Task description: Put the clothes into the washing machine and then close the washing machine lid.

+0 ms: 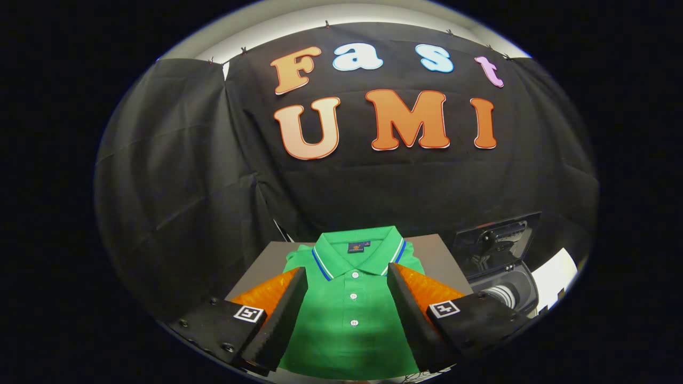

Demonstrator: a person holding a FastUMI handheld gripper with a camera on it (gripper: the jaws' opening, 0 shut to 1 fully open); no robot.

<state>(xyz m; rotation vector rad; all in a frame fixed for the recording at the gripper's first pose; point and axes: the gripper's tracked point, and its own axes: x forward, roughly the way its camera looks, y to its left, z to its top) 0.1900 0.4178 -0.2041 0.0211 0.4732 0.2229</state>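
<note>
A folded green polo shirt (352, 304) with a striped collar and white buttons lies flat on a grey table (437, 253). My gripper (348, 277) hangs open above it, one finger over each side of the shirt's chest, and I cannot tell if the tips touch the cloth. To the right of the table stands the washing machine (507, 290), its dark lid (493, 240) raised and the drum opening showing beneath it.
Black cloth walls close the booth behind and to the left of the table. A white surface (555, 274) shows just right of the washing machine.
</note>
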